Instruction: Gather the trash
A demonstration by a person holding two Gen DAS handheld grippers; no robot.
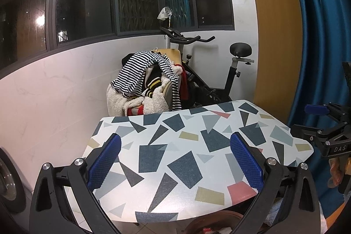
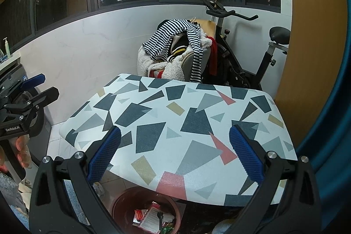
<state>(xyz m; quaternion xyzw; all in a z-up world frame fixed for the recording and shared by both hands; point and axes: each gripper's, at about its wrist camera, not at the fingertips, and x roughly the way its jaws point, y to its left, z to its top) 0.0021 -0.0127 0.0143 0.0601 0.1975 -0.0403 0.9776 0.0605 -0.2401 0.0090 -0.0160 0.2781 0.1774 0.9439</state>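
A brown round bin [image 2: 122, 201] stands on the floor under the near edge of the patterned table [image 2: 175, 115]. It holds several wrappers and papers [image 2: 153, 217]. Only its rim [image 1: 210, 222] shows in the left wrist view. My left gripper [image 1: 175, 159] is open and empty above the table [image 1: 186, 135]. My right gripper [image 2: 175, 157] is open and empty above the table's near edge. Each gripper also shows in the other's view: the right one [image 1: 316, 120] at the right edge, the left one [image 2: 41, 87] at the left edge. A crumpled white scrap [image 2: 98, 188] lies on the floor beside the bin.
A chair piled with clothes [image 2: 175, 49] and an exercise bike [image 2: 248, 54] stand behind the table. A washing machine [image 1: 8, 181] is at the left. A blue curtain [image 1: 320, 36] and a wooden panel [image 1: 276, 25] are at the right. White tiled wall lies to the left.
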